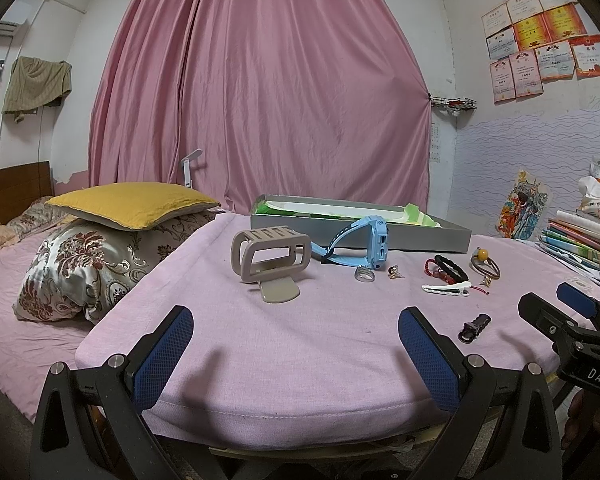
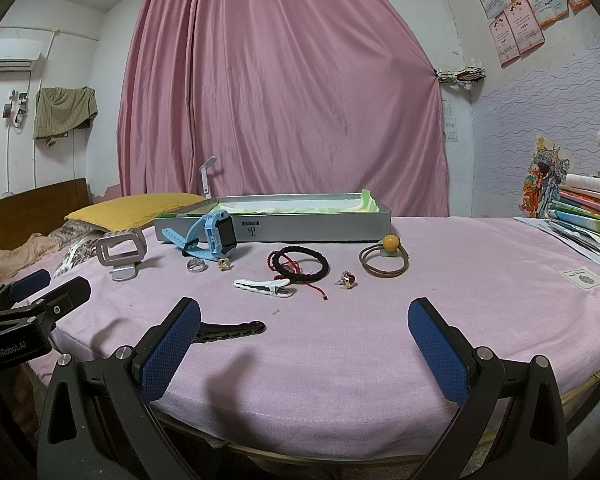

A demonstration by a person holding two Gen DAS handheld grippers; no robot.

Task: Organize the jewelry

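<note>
Jewelry lies on a pink-covered table [image 2: 340,360]: a blue watch [image 2: 216,236], a silver ring [image 2: 196,266], a black braided bracelet [image 2: 304,264], a white hair clip [image 2: 264,286], a brown hair tie with a yellow bead [image 2: 384,258] and a small earring [image 2: 348,279]. Behind them stands an open grey box [image 2: 300,228]. A black clip [image 2: 228,330] lies just beyond my right gripper's left finger. My right gripper [image 2: 304,340] is open and holds nothing. My left gripper [image 1: 296,344] is open too, short of a beige claw clip [image 1: 268,256].
A stack of books [image 2: 588,212] sits at the table's right edge. Left of the table is a bed with a yellow pillow [image 1: 132,204] on a patterned one. A pink curtain [image 1: 260,100] hangs behind. Bare cloth lies between both grippers and the jewelry.
</note>
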